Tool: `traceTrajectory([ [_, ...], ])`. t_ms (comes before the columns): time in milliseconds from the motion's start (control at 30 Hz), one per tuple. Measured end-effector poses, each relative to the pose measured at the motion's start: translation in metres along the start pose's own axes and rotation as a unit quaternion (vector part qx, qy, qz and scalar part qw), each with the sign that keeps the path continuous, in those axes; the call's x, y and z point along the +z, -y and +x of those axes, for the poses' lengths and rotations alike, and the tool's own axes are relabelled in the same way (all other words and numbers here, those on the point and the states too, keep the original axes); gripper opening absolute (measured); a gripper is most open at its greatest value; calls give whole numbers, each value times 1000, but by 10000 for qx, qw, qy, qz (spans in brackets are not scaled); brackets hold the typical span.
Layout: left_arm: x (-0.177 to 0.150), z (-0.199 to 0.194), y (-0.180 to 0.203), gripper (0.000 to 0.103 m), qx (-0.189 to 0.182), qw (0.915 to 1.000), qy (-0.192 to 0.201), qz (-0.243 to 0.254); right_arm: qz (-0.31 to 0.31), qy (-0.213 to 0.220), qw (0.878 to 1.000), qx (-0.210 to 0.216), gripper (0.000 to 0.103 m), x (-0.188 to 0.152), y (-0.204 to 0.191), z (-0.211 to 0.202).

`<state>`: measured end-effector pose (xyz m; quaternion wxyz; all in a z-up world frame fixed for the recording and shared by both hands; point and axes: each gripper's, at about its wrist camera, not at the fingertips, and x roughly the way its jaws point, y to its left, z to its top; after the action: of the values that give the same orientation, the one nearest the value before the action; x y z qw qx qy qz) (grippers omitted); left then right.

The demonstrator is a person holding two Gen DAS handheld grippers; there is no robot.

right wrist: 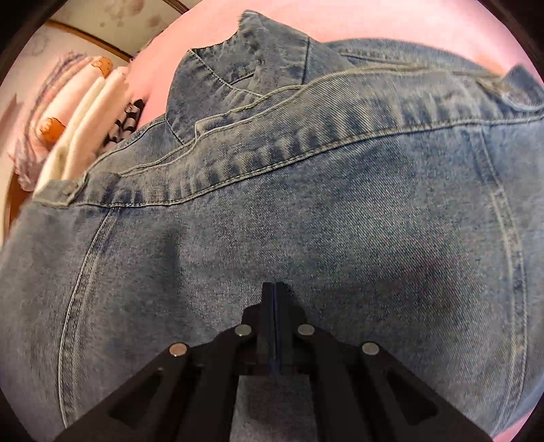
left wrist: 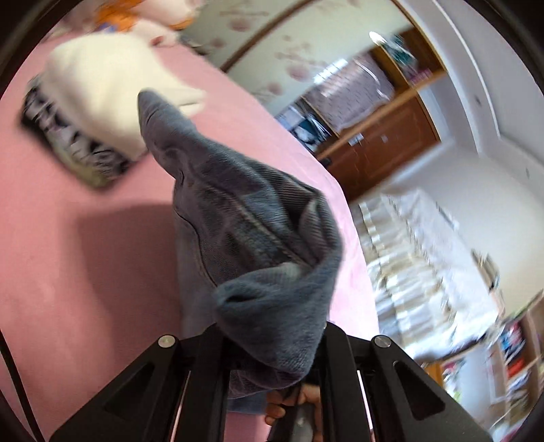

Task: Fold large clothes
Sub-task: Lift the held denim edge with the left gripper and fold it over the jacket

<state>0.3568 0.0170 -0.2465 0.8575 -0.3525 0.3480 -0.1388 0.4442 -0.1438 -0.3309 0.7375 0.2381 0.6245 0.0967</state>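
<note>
A blue denim jacket (right wrist: 306, 190) lies spread on a pink bed sheet (right wrist: 374, 20), its back panel and collar facing up in the right wrist view. My right gripper (right wrist: 274, 289) is shut, its tips pressed together low over the jacket's back panel; no cloth shows between them. In the left wrist view my left gripper (left wrist: 272, 350) is shut on a bunched part of the denim jacket (left wrist: 244, 217), which it holds lifted above the pink bed sheet (left wrist: 85, 255). The cloth hides the left fingertips.
A folded white garment (left wrist: 112, 85) lies on a folded black-and-white patterned one (left wrist: 68, 142) at the far side of the bed, also in the right wrist view (right wrist: 85, 115). The bed's edge (left wrist: 353, 221) runs to the right, with wooden cabinets (left wrist: 384, 136) and shelves beyond.
</note>
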Motion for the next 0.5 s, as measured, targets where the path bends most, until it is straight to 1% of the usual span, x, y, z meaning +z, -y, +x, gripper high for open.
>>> traceTrajectory([
  [67,-9,12,29,7,-7,9995,-113,290,148,-108,9993,325,0,2,12,-2],
  [167,-24,29,66,7,-75,9973,-324,647,456,-351,9948,845,0,5,33,-6],
  [267,-41,51,99,8,-51,9931,-511,1058,290,-508,9930,1025,0,8,42,-9],
  [333,-53,60,112,8,-53,9909,-608,1204,183,-596,9907,1208,0,10,50,-10],
  [433,-69,84,135,9,-49,9865,-897,1367,326,-742,9840,1585,0,11,73,-10],
  [500,-77,92,148,9,26,9827,-1020,1548,527,-844,9780,1836,0,9,89,-10],
])
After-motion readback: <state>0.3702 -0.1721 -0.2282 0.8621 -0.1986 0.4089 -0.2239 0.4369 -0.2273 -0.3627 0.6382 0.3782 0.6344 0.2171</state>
